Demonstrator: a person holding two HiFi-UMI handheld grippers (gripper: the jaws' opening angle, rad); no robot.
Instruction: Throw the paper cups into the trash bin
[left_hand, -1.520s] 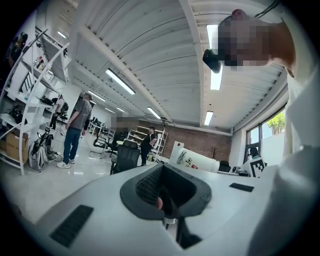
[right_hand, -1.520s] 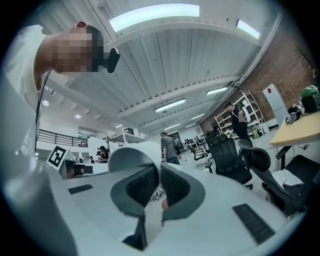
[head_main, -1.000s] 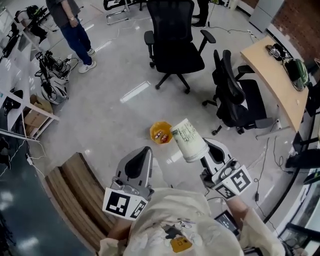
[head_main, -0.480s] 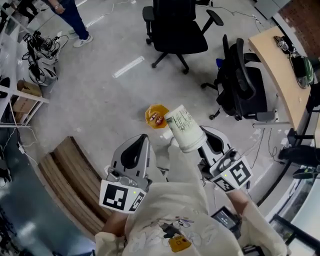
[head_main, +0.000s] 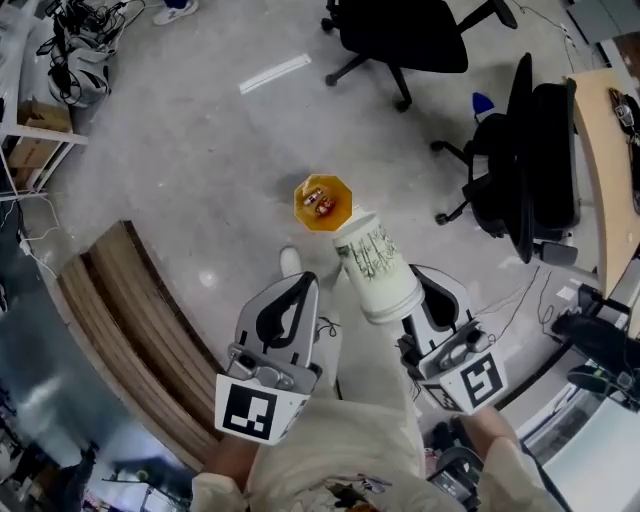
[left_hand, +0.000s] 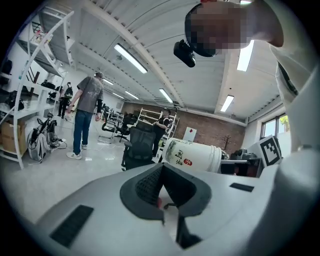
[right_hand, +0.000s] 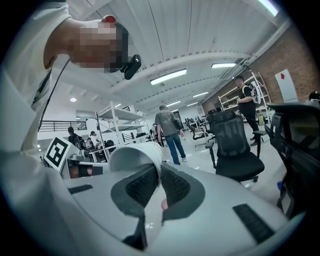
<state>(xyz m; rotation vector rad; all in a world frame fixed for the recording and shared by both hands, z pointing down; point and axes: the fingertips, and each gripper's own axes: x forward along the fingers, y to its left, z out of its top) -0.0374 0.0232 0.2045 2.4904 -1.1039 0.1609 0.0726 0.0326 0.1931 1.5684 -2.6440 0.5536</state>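
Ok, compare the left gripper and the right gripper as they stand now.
The right gripper is shut on the wall of a paper cup, while the left gripper is shut on nothing. In the head view the cup juts forward from the right gripper, while nothing sticks out from the left gripper. Both are white and of the same build.
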